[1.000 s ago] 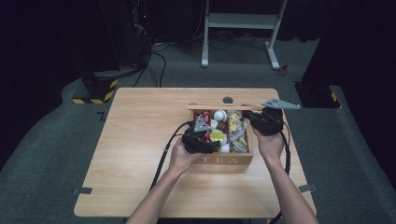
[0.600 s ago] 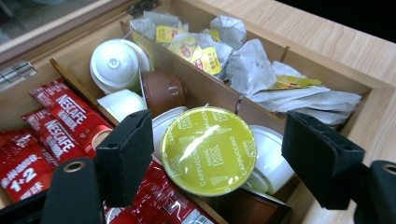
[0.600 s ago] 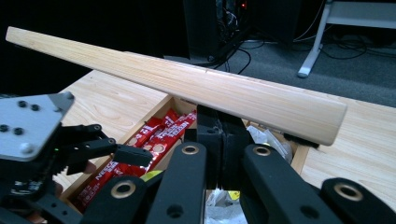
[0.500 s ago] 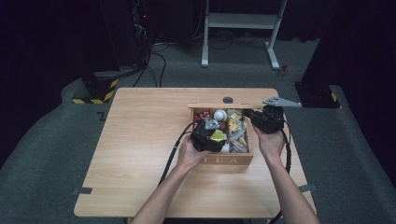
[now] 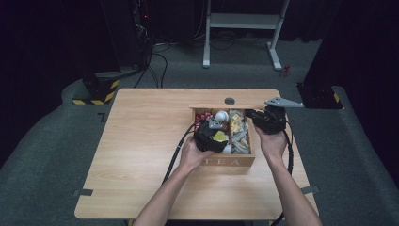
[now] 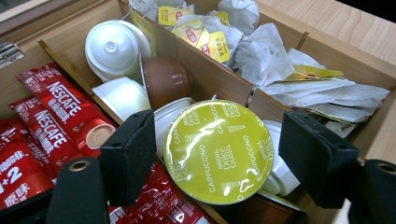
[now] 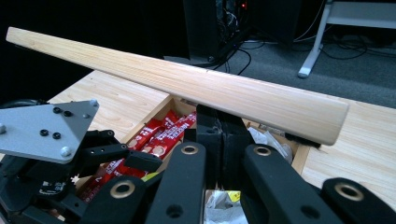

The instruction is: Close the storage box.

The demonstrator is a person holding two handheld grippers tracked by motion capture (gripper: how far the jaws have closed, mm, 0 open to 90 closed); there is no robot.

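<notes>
Since a second ago the left gripper (image 5: 210,136) has slid a little rightward over the wooden tea box (image 5: 228,161), from its left part toward the middle, and its jaws have just been closing; in the left gripper view they stand either side of a yellow-green Dolce Gusto cappuccino capsule (image 6: 218,151), the left pad just beside its foil rim, the right pad apart from it, so nothing is clamped; the capsule lies tilted, foil face up, in the box's middle compartment, on top of white capsules (image 6: 116,45) and one brown capsule (image 6: 165,80); red Nescafe sachets (image 6: 60,114) fill the compartment to one side, and paper tea bags with yellow tags (image 6: 275,60) fill the one beyond the divider; the right gripper (image 5: 266,120) has kept its place at the box's far right corner; in the right gripper view its jaws are clenched together, their tips against the underside of the raised wooden lid (image 7: 187,84), whose edge runs across above them; whether they pinch the lid I cannot tell; the box sits on the right half of the light wooden table (image 5: 141,141).
</notes>
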